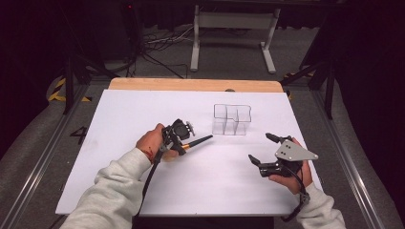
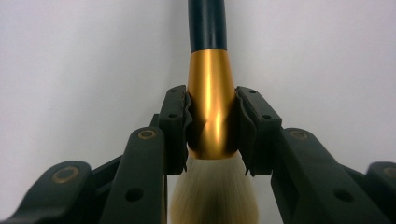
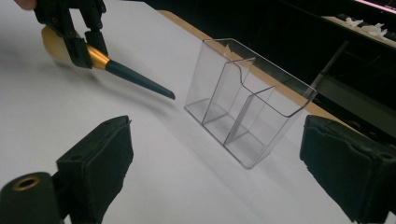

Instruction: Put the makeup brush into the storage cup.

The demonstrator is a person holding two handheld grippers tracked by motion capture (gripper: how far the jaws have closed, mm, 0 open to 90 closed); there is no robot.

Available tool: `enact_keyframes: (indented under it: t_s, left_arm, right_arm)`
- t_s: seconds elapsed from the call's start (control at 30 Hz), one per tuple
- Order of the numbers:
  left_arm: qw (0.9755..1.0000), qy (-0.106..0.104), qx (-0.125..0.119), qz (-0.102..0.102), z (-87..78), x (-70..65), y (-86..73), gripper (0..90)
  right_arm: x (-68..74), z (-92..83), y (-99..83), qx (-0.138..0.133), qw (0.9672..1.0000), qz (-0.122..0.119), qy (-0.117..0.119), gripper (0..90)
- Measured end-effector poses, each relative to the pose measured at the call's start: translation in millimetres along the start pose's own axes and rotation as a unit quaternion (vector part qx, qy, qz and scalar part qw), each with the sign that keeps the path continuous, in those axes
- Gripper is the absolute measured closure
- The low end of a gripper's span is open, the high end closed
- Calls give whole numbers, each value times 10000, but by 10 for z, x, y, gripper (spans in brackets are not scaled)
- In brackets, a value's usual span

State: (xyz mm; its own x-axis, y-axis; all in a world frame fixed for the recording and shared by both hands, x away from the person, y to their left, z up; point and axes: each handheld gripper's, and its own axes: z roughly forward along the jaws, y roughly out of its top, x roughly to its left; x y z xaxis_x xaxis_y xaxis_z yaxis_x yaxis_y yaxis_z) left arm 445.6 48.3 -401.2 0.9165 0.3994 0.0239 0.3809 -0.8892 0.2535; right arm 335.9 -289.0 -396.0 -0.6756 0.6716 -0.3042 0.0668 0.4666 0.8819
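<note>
Gold ferrule: my left gripper (image 2: 211,128) clamps the brush (image 2: 210,107) (firmly).
Right gripper (image 3: 224,172): open, idle.
Next: I'd lift, upend into clear organizer (image 3: 247,105).

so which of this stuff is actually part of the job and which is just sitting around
In the job:
- makeup brush, clamped at its gold ferrule by the left gripper
- clear divided organizer, empty, standing ahead of the brush
- right gripper, jaws wide, nothing between them

Just lying about:
- white table sheet
- cables on the floor
- white stand behind the table
</note>
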Motion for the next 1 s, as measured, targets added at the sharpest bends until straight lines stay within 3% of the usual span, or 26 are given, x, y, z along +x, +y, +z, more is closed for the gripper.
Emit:
enact_keyframes:
  t_s: [0.07, 0.43, 0.57, 0.63, 0.7, 1.0]
  left_arm:
    - [9999, -29, -105, 53, -24, -33, 2, 662]
    - [9987, -75, -157, 485, -116, -210, 121, 662]
    - [9982, -2, -212, 552, -117, -256, 151, 662]
    - [9981, -28, -226, 568, -116, -295, 160, 662]
    - [9973, -60, -180, 711, -126, -329, 180, 662]
    - [9958, -49, -278, 869, -153, -476, 226, 662]
  right_arm:
    - [35, 18, 19, 8, 9999, -98, -44, 101]
    - [281, 206, 150, 79, 9978, -658, 4, 104]
    - [359, 279, 177, 153, 9961, -873, 24, 104]
    - [415, 327, 192, 222, 9944, -1031, 39, 104]
    - [458, 365, 206, 239, 9934, -1122, 79, 112]
    - [667, 532, 267, 380, 9865, -1575, 221, 150]
